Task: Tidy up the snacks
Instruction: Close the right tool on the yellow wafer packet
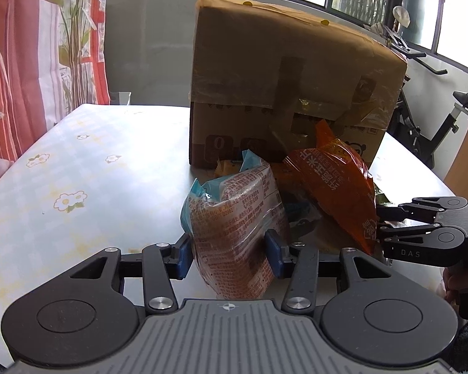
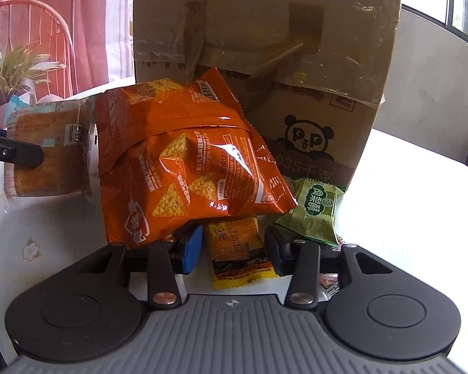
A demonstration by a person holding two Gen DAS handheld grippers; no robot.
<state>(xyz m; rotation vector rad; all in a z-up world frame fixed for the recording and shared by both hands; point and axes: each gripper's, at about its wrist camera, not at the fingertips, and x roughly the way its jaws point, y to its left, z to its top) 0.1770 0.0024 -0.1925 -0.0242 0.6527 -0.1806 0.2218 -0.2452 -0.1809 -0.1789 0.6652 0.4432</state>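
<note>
My left gripper (image 1: 229, 252) is shut on a clear-wrapped brown cake packet (image 1: 234, 215) with light blue ends, and holds it upright above the table (image 1: 93, 155). The same packet (image 2: 46, 149) shows at the left of the right wrist view. An orange chip bag (image 2: 187, 155) leans in front of a cardboard box (image 2: 265, 31), with its lower edge resting over my right gripper's left finger. A small yellow snack packet (image 2: 238, 261) lies between the blue pads of my right gripper (image 2: 234, 249), which sit against its sides. A green packet (image 2: 315, 212) lies just right of it.
The tall taped cardboard box (image 1: 280, 62) stands close behind the snacks. The floral tablecloth stretches away to the left. An exercise bike (image 1: 436, 124) stands past the table's right edge, and a red curtain (image 1: 15, 62) hangs at the left. Another wrapper (image 2: 327, 283) peeks out under my right finger.
</note>
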